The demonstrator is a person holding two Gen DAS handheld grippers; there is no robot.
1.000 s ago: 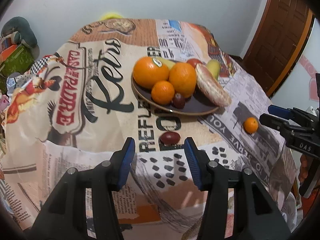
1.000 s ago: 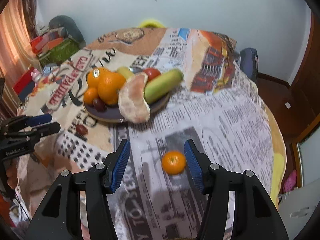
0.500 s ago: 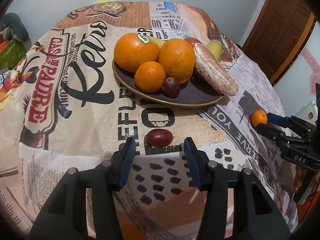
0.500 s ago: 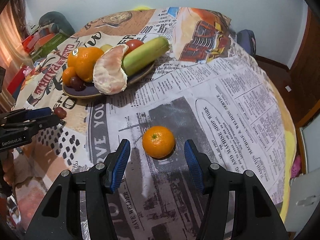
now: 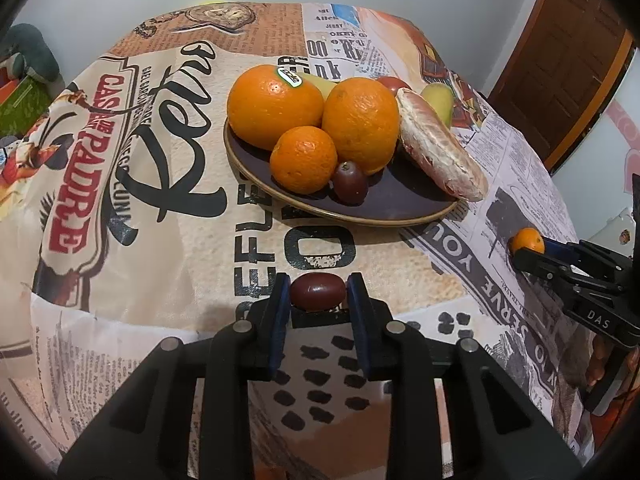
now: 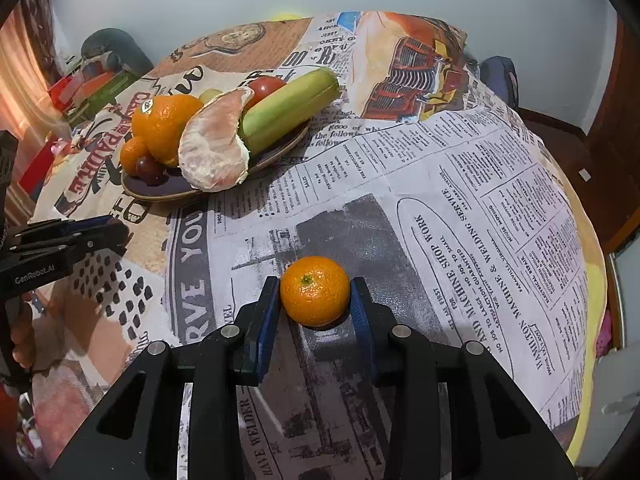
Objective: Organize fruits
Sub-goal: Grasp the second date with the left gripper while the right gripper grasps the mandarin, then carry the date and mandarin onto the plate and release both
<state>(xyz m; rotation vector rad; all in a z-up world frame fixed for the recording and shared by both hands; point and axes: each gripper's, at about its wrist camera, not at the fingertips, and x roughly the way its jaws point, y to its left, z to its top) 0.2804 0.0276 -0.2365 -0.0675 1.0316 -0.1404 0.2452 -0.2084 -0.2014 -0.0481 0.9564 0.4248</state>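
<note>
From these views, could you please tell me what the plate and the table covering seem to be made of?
The plate looks like glazed ceramic, dark purple-brown with a lighter rim; its sheen suggests glaze, though coated metal or plastic is possible. The table covering looks like printed fabric or soft vinyl: matte newspaper-style print that drapes and creases over the table edge.

Right tongs [image 6: 316,300] closed on mandarin [image 6: 315,291], resting on newspaper-print tablecloth [image 6: 460,200]; fruit plate [image 6: 168,194] far left.

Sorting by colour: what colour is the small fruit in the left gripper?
Dark reddish-brown, glossy fruit; clearest in the left wrist view.
</note>
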